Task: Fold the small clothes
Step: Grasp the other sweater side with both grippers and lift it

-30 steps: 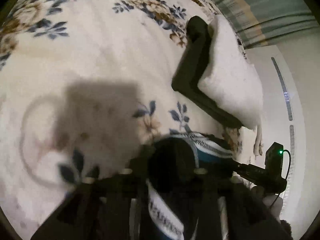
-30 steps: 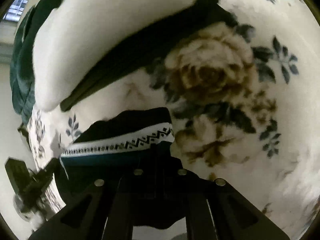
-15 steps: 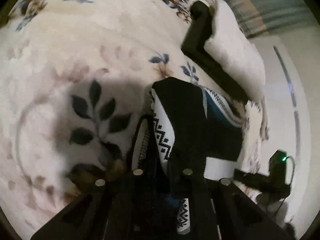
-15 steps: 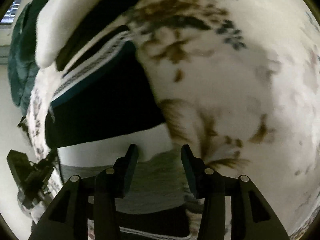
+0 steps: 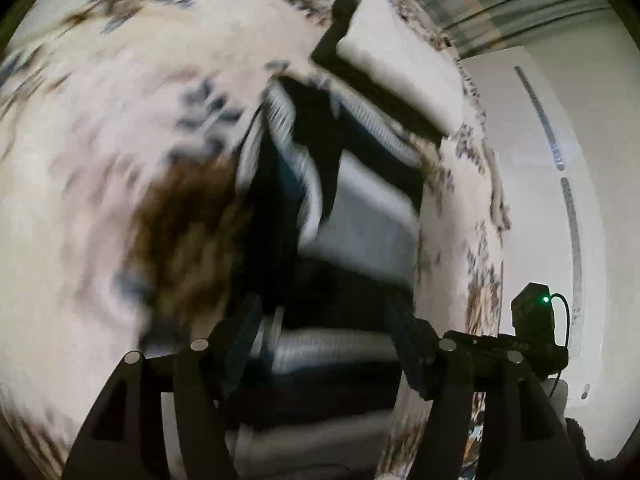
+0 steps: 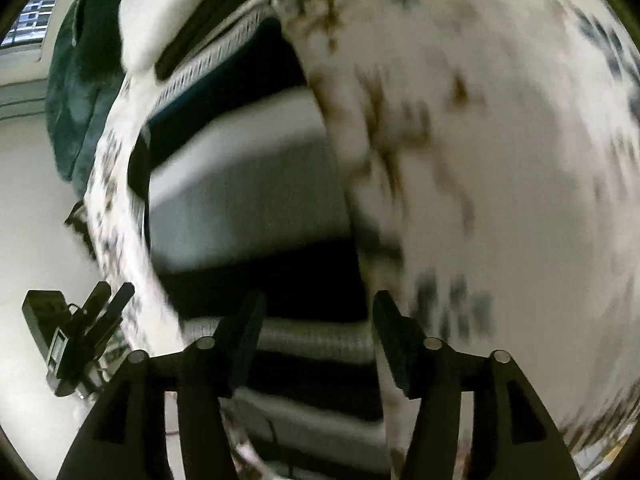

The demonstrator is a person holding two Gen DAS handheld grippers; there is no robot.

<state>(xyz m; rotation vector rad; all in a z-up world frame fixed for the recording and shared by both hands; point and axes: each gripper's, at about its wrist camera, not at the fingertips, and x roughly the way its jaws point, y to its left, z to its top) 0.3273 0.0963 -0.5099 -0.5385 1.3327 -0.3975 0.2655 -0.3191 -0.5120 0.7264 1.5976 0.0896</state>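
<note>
Both my left tongs and right tongs have just been opening, empty, above the folded garment at frame centre on the bedspread, though tidying may remain.

Garment on bedspread — pillow behind

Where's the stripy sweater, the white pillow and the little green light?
sweater (image 5: 360,220): left wrist view, on its pale grey panel.
pillow (image 5: 400,68): left wrist view, on its white top face.
green light (image 5: 545,299): left wrist view, on the glowing dot of the black box at the right.
</note>
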